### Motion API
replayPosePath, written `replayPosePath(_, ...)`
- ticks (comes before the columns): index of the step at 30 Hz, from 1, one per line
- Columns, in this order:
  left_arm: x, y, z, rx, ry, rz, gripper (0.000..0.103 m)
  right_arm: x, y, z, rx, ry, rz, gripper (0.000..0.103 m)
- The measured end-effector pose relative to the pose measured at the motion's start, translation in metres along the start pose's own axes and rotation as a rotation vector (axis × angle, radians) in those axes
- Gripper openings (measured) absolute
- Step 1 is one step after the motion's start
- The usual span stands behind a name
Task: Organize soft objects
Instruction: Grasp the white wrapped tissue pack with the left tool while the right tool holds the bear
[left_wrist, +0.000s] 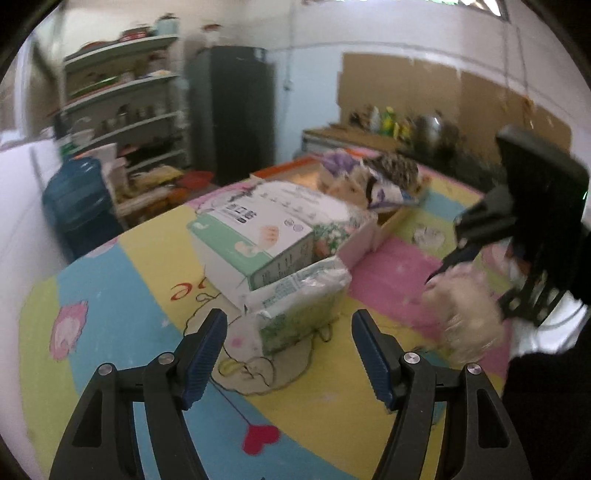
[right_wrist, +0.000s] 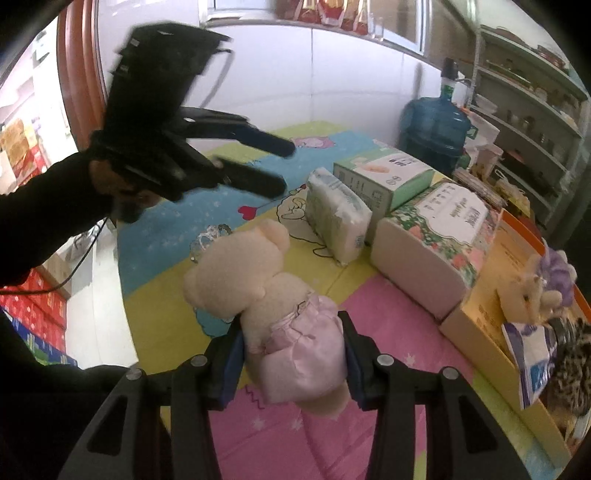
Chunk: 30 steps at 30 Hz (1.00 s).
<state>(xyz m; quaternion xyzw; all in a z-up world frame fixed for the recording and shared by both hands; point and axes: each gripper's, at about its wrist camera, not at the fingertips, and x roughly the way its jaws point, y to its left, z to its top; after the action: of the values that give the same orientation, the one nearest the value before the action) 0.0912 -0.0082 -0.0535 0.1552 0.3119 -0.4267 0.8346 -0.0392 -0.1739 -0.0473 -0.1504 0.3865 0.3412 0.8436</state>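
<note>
- A colourful play mat (right_wrist: 369, 295), patterned in pink, yellow and blue blocks with cartoon figures, covers the surface where the sorting takes place.
- At the mat's far side in the right wrist view, an open cardboard box (right_wrist: 480, 317) holds soft toys, among them a small plush with a purple top (right_wrist: 550, 280) and a spotted furry item (right_wrist: 572, 354).
- Just beside the box stands a floral-printed tissue pack (right_wrist: 436, 236), with a green-and-white carton (right_wrist: 384, 173) behind it and a plastic-wrapped pack (right_wrist: 336, 218) upright against the carton.
- A blue water jug (right_wrist: 432, 125) and grey shelving (right_wrist: 528, 110) stand beyond the mat.
- The cream teddy bear (right_wrist: 258, 273), dressed in a pink satin skirt, hangs above the pink part of the mat, head pointing away from the camera.
- The right gripper (right_wrist: 293, 354) has its fingers pressed against both sides of the bear's skirted body, about half closed and gripping it.
- The left gripper (left_wrist: 290, 350) is held over the mat near the wrapped pack, its fingers moderately spread with nothing between them; a dark sleeve (right_wrist: 40, 206) leads to it in the right wrist view.
</note>
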Motion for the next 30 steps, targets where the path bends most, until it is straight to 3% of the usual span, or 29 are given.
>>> replayPosePath(10, 0.036, 0.013, 0.008, 0.041, 0.082, -0.106, 0.072, -0.007, -0.015, -0.007, 0.077, -0.013, -0.027, 0.047)
replayPosePath(20, 0.020, 0.000, -0.009, -0.039, 0.064, -0.207, 0.072, -0.003, -0.028, -0.009, 0.112, -0.021, -0.008, 0.048)
replayPosePath(26, 0.029, -0.014, -0.014, -0.004, 0.108, -0.132, 0.072, -0.001, -0.029, -0.011, 0.126, -0.031, -0.002, 0.048)
replayPosePath(30, 0.036, -0.036, -0.016, 0.123, 0.148, -0.078, 0.072, -0.003, -0.030, -0.014, 0.138, -0.032, -0.006, 0.048)
